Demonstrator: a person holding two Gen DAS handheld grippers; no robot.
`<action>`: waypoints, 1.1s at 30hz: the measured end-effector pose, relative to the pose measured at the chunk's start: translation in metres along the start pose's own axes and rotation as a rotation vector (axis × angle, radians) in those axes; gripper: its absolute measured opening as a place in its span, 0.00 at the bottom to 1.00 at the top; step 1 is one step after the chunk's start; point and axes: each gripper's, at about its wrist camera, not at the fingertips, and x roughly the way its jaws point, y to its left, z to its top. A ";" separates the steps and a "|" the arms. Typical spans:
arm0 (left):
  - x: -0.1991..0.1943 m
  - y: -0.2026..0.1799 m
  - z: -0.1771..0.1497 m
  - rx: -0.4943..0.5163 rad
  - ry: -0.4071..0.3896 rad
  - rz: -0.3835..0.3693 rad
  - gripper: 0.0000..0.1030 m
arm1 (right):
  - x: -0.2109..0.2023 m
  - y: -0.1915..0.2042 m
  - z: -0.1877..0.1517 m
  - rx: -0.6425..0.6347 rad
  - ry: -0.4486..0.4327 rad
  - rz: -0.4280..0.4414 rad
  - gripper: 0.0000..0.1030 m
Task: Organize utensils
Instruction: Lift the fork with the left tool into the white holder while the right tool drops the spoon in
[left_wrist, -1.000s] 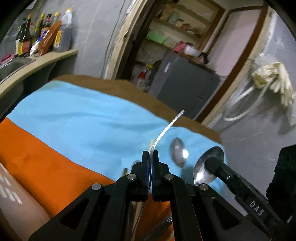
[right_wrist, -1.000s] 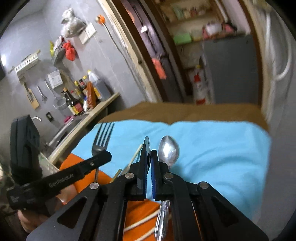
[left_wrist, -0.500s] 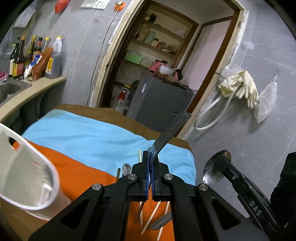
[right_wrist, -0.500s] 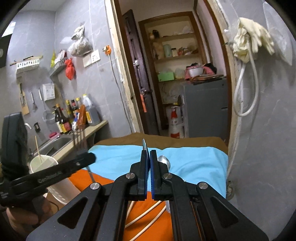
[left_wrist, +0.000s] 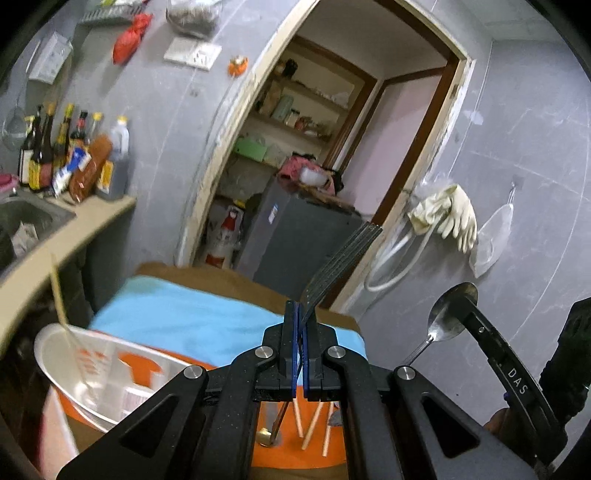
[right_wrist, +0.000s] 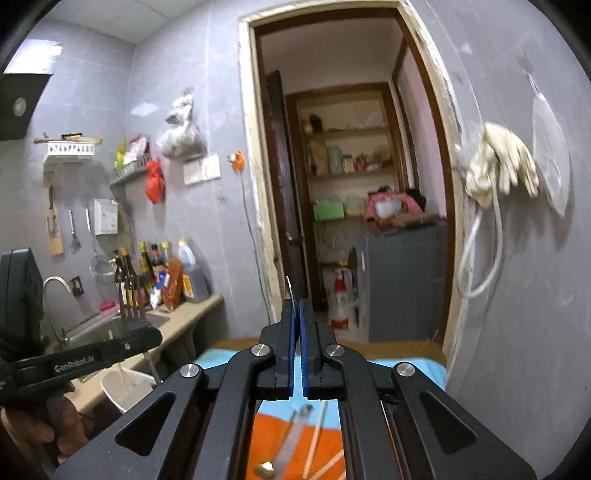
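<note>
1. Tongs first: the left gripper (left_wrist: 300, 321) has its blue-padded jaws pressed together on a metal fork (left_wrist: 341, 264), whose flat tines slant up toward 1 o'clock; its handle runs down behind the black jaws and is mostly hidden.
2. The right gripper (right_wrist: 295, 317) is likewise clamped tight, on a steel spoon (left_wrist: 448, 314). In the right wrist view only a thin sliver of metal shows above the pads; in the left wrist view the shiny oval bowl shows at 3 o'clock, pinched by the black finger.
3. At 8 o'clock of the left tongs stands a white plastic cup (left_wrist: 110, 365) with a smooth round rim, blurred, holding one pale wooden chopstick (left_wrist: 61, 295) that leans upright.
4. Below the jaws, more chopsticks (left_wrist: 314, 424) and a blurred dark utensil lie on an orange cloth (left_wrist: 291, 446), partly cut off by the gripper frame.
5. Beyond it, a light blue cloth (left_wrist: 184, 314) covers a brown tabletop (left_wrist: 236, 282).
6. At 10 o'clock, dark glass bottles (left_wrist: 55, 151) crowd a beige counter beside a steel sink, soft with blur.
</note>
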 end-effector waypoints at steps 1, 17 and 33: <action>-0.005 0.003 0.005 0.005 -0.007 0.005 0.00 | 0.001 0.006 0.003 -0.007 -0.009 0.004 0.01; -0.057 0.116 0.046 -0.016 -0.168 0.127 0.00 | 0.037 0.089 -0.011 -0.093 -0.032 0.044 0.01; -0.027 0.146 -0.021 -0.012 -0.096 0.185 0.00 | 0.072 0.122 -0.072 -0.232 0.029 0.018 0.01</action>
